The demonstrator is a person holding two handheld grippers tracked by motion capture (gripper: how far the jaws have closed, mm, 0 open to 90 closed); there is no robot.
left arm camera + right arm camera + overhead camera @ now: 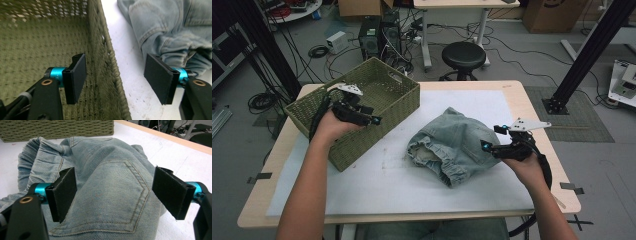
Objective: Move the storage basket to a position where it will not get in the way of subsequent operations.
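- A crumpled pair of light-blue denim shorts lies bunched on the white mat near the middle of the table, its gathered waistband turned toward the person's side, a stitched back pocket facing up.
- The right gripper hovers at the right edge of the shorts; in the right gripper view its jaws stand spread on either side of the pocket mound, and the pads are clear of the cloth.
- The left gripper hangs over the near wall of the olive woven basket, which sits to the left of the shorts, just beside them on the mat.
- In the left gripper view its jaws are spread wide and straddle the basket's rim: one pad is inside over the woven floor, the other outside over the mat, with nothing between them but the rim.
- Both forearms enter from the bottom edge of the high view, one hand on each tool.
- Beyond the table, a black stool stands on a floor strewn with cables.
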